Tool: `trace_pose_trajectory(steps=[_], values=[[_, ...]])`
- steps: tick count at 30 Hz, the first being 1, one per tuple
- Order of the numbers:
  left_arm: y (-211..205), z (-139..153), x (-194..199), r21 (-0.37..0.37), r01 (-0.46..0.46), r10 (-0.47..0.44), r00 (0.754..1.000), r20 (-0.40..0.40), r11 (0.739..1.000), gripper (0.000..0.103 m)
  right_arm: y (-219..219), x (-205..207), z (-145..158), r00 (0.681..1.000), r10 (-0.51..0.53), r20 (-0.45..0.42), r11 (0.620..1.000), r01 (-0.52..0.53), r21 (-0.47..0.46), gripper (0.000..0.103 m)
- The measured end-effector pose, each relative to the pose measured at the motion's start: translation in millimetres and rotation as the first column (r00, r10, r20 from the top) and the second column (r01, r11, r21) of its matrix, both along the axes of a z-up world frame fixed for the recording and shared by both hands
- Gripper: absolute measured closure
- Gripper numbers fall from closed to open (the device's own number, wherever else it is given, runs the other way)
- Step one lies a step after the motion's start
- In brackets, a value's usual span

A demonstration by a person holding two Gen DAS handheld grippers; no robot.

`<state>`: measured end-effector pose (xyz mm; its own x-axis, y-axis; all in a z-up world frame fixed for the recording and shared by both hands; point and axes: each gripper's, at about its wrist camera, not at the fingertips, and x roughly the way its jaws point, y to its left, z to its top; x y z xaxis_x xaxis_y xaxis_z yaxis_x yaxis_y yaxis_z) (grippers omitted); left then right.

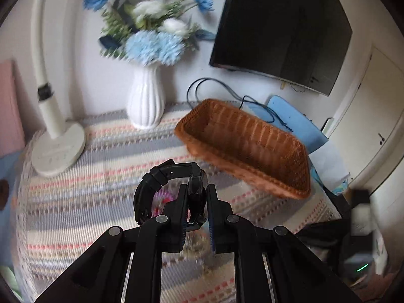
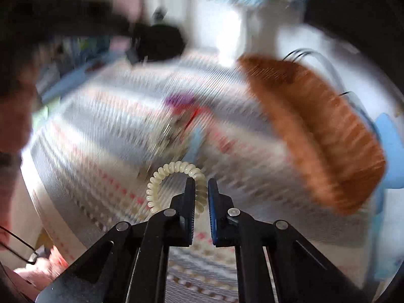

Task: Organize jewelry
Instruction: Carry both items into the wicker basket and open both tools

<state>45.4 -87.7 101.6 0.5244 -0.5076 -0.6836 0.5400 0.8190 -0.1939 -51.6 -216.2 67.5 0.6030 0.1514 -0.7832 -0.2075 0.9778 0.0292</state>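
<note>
- Mid-carry: left hand-held gripper (image 1: 197, 197) clamped on black watch (image 1: 161, 189), lifted over the desk (image 1: 101, 151).
- Right hand-held gripper (image 2: 201, 192) nipping cream spiral bracelet (image 2: 171, 176), near the front edge.
- Next up, probably: swing both over wicker basket (image 1: 252, 136) at the desk's right edge, then let go.

Woven, glazed and matt surfaces on the table

The basket (image 1: 252, 149) was rough brown wicker; the striped tablecloth (image 1: 101, 151) was ribbed woven cloth. The white vase (image 1: 146, 101) looked glossy and fluted, like glazed ceramic. The black watch (image 1: 161, 184) had a matt rubbery strap. The cream spiral hair tie (image 2: 171, 176) looked like smooth, shiny plastic.
</note>
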Motion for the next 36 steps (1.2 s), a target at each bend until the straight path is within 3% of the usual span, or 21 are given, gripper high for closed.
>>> trace_pose_trajectory(steps=[4,9,12,18,23,27,29,31,36], values=[[-33,19,13,0.004,0.061,-0.061,0.997,0.049,0.998,0.089,-62,12,32,0.979,-0.187,0.087,0.982,0.187,0.004,0.091],[-90,20,45,-0.003,0.145,-0.145,0.989,0.028,0.989,0.089,-113,52,18,0.938,-0.347,0.013,0.937,0.347,-0.036,0.091],[-125,5,65,0.02,0.183,-0.183,0.983,-0.009,0.983,0.089,-129,69,-2,0.926,-0.37,-0.068,0.929,0.369,-0.032,0.091],[-174,-41,95,0.057,0.243,-0.231,0.959,-0.165,0.968,0.089,-131,89,-26,0.923,-0.357,-0.143,0.934,0.355,-0.046,0.092],[-185,-67,96,0.07,0.266,-0.245,0.944,-0.221,0.961,0.089,-132,93,-37,0.917,-0.361,-0.171,0.933,0.356,-0.057,0.092],[-188,-69,93,0.083,0.269,-0.246,0.945,-0.217,0.96,0.089,-130,89,-39,0.915,-0.363,-0.175,0.932,0.359,-0.058,0.091],[-182,-60,87,0.06,0.269,-0.252,0.946,-0.205,0.961,0.081,-131,85,-36,0.911,-0.371,-0.182,0.928,0.37,-0.038,0.091],[-176,-51,86,0.04,0.272,-0.259,0.945,-0.197,0.961,0.058,-133,80,-32,0.908,-0.379,-0.179,0.924,0.381,-0.028,0.091],[-139,-15,63,0.026,0.247,-0.243,0.965,-0.099,0.969,0.056,-130,60,-7,0.911,-0.392,-0.13,0.92,0.392,-0.03,0.091]])
